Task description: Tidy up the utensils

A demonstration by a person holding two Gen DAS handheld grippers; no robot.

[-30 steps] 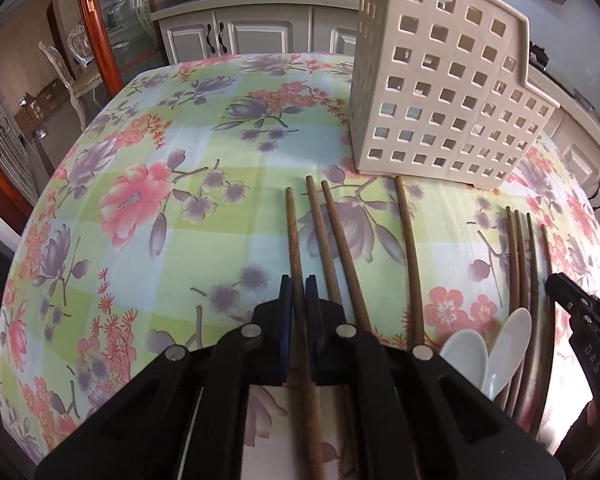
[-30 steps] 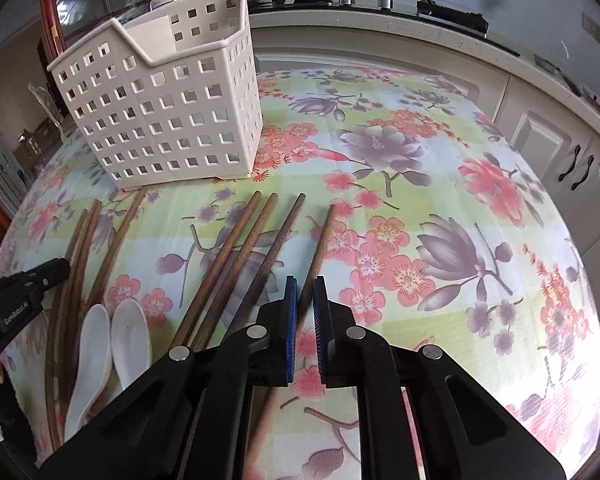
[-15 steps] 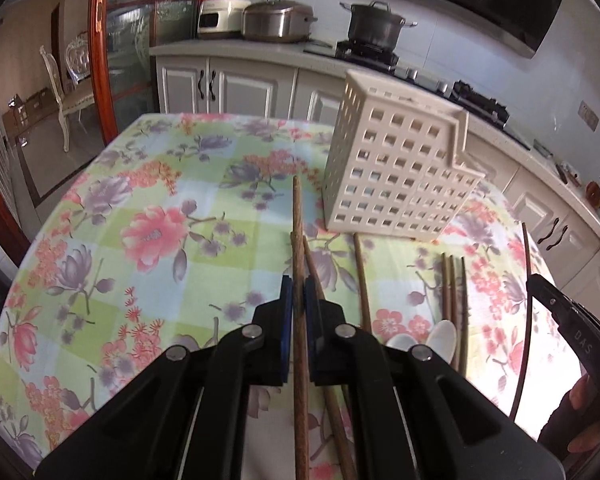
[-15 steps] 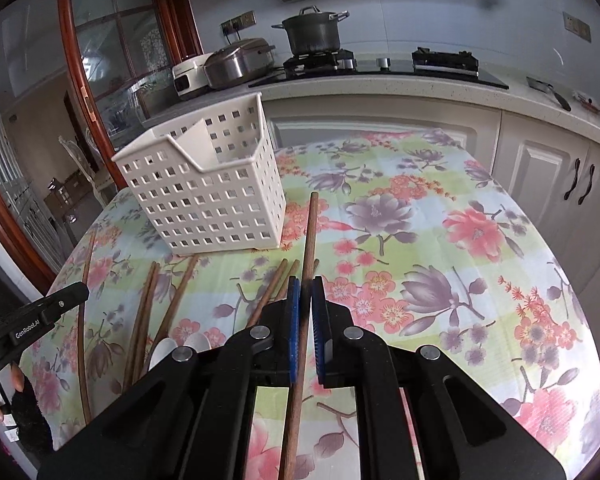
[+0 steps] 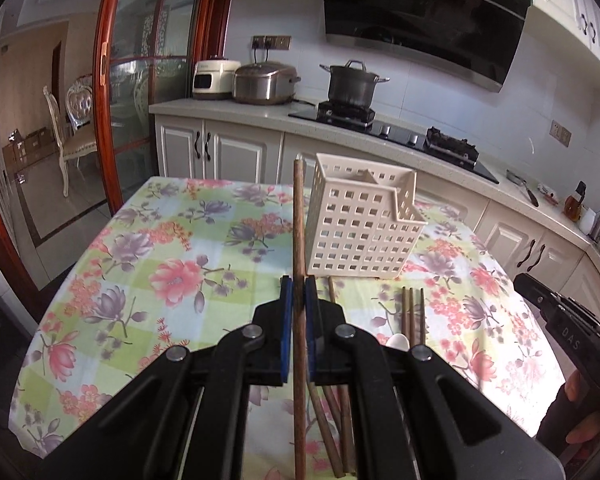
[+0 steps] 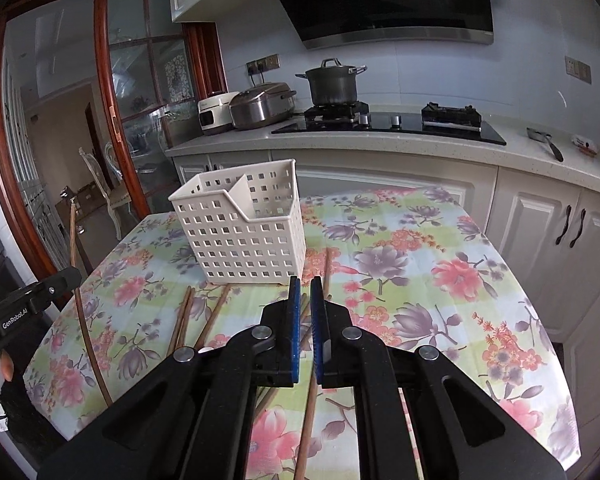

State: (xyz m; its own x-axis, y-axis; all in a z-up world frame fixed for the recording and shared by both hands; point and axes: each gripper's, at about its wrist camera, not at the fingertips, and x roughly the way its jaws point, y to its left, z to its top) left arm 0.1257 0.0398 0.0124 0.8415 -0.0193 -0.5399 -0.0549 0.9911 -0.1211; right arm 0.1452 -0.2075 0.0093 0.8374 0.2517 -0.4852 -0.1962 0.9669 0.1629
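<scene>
Above the floral table (image 5: 148,240), both grippers hang with open cloth to the left and right of the white slotted basket (image 5: 360,232), which shows nothing inside. Left gripper (image 5: 295,300) clamps one brown chopstick (image 5: 299,220); right gripper (image 6: 305,300) pinches another chopstick (image 6: 326,268). Loose chopsticks (image 5: 412,312) lie before the basket.

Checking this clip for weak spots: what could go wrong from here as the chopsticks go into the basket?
1. The left gripper pinches its upright chopstick at a single point, so it may pivot or slip when tilted.
2. Its tip could snag a hole in the perforated basket or nudge it.
3. Whether the right gripper actually clamps the second chopstick is unclear.
</scene>
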